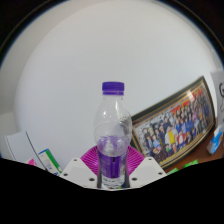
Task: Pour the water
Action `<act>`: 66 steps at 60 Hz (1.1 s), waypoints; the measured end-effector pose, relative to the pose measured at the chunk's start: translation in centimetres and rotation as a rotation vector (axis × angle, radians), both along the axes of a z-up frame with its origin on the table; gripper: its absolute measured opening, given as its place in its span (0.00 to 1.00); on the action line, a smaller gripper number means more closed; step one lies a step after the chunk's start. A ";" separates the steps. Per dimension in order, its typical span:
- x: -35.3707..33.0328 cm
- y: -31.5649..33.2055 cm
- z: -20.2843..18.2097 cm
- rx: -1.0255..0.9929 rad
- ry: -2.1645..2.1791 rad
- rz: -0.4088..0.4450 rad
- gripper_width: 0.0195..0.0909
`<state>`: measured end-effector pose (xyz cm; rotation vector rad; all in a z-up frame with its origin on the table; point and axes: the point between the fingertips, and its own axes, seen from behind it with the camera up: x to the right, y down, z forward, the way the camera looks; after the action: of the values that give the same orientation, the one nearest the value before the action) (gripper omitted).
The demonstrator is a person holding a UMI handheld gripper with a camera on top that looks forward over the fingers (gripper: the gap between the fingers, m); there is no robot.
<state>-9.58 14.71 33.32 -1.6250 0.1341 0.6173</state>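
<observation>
A clear plastic water bottle (113, 135) with a purple cap (113, 88) and a purple label stands upright between my fingers. My gripper (113, 172) is shut on its lower body, and the magenta pads (92, 160) press against it from both sides. The bottle's base is hidden below the fingers. Water seems to fill the lower part of the bottle. No cup or other vessel is in view.
Behind the bottle rises a plain white wall (100, 50). A framed group photo (180, 125) leans to the right of it. To the left lie white boxes or papers (20, 148) with a green and pink edge.
</observation>
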 end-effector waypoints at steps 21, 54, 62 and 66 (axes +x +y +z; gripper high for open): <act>16.4 3.2 -6.4 0.054 -0.498 -0.232 0.16; 19.9 2.4 -24.2 -0.103 -0.494 -0.236 0.21; 19.7 2.4 -24.3 -0.102 -0.491 -0.229 0.36; 19.6 2.4 -24.8 -0.139 -0.501 -0.218 0.45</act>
<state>10.04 17.07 8.54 -1.8222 -0.0167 0.0249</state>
